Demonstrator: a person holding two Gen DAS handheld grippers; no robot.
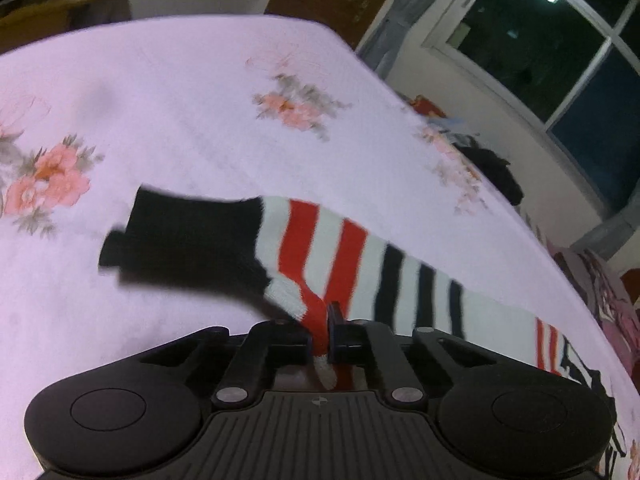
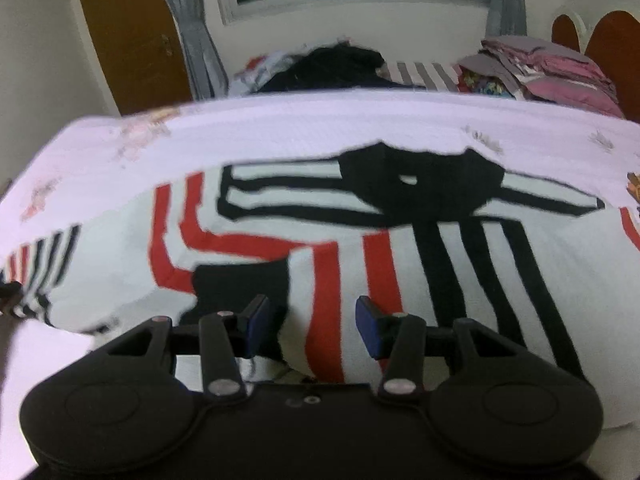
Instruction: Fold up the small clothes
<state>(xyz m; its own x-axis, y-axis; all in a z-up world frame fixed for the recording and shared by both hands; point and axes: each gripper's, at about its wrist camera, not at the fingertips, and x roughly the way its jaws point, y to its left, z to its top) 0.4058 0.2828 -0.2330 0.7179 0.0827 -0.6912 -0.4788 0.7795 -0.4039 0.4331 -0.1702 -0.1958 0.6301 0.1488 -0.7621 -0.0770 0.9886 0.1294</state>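
Covering the bed (image 2: 280, 128), the striped sweater (image 2: 360, 248) lies flat; its sleeve (image 1: 320, 240) runs sideways across the left gripper (image 1: 320, 336), clenched on its edge, while the right gripper (image 2: 312, 320) straddles the body fabric, released.

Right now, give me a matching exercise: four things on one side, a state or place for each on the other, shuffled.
1. left gripper
2. right gripper
3. striped sweater
4. folded pink laundry

A. spread flat on the bedsheet
B. stacked at the far end of the bed
C. fingers apart over fabric
D. clamped on a sleeve

Pairs: 1-D, 2-C, 3-A, 4-B
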